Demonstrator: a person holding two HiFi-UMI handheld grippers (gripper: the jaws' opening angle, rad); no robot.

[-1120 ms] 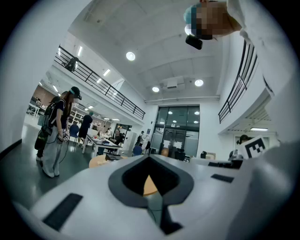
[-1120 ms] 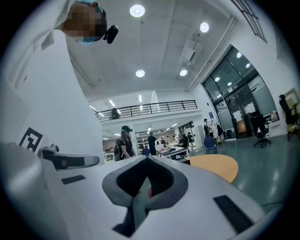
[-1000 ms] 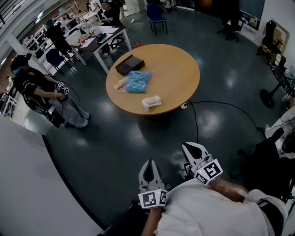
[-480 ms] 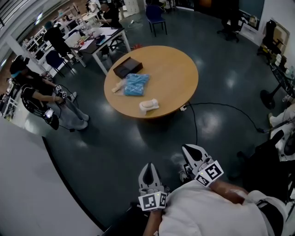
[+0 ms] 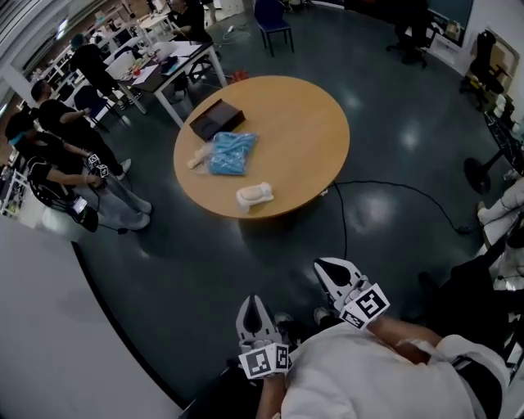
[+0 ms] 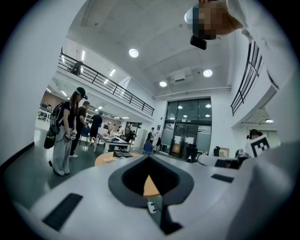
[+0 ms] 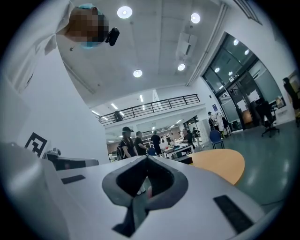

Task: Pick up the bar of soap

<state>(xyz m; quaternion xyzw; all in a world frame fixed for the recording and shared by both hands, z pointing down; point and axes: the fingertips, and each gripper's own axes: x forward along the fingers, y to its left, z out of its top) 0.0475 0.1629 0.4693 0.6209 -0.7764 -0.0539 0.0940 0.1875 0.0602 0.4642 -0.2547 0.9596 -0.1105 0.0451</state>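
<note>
A round wooden table stands a few steps ahead in the head view. On it lie a dark flat box, a blue packet, a small pale item and a whitish lump near the front edge. Which of them is the soap is too small to tell. My left gripper and right gripper are held close to my body, far from the table. Both are shut with nothing between the jaws. The tabletop shows through the shut left jaws, and the table edge lies right of the right gripper.
Dark glossy floor lies between me and the table. A black cable runs from the table's right side. People stand at the left near desks. A blue chair is behind the table. A pale wall flanks my left.
The table has slid a little left and down in the head view. Both grippers sit slightly lower in frame, still shut. The people at the left have shifted.
</note>
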